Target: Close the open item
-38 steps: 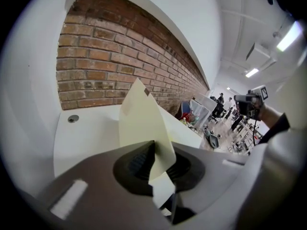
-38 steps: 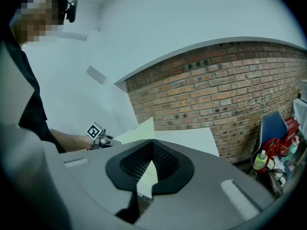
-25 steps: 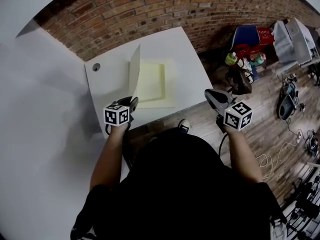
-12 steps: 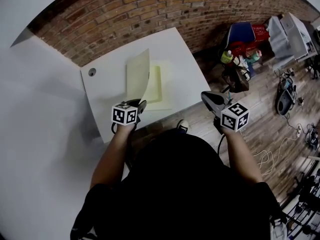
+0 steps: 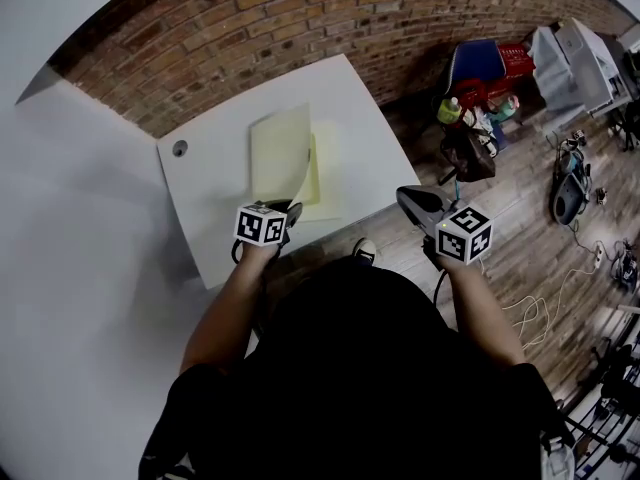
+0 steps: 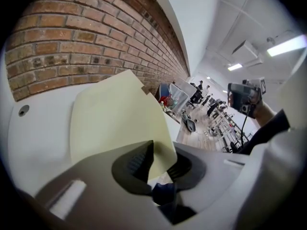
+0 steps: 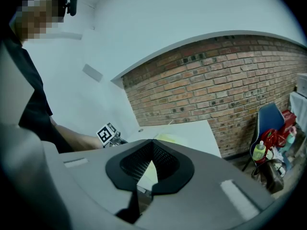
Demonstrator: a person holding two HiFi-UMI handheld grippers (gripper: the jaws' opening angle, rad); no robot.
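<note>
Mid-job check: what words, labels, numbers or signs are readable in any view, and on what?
No readable text anywhere.
Folder cover: blank.
Marker cubes on left gripper and right gripper: square patterns, no letters.
Bottle by the brick wall: label too small to read.

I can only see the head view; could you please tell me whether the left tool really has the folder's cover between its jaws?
Observer: Yes. In the left gripper view a corner of the yellow cover sits pinched between the pads of the left tool.
Operator: Thank you. Is the right tool carrying anything?
Observer: No. The right gripper view shows the right tool with its tips together and nothing gripped between them.
</note>
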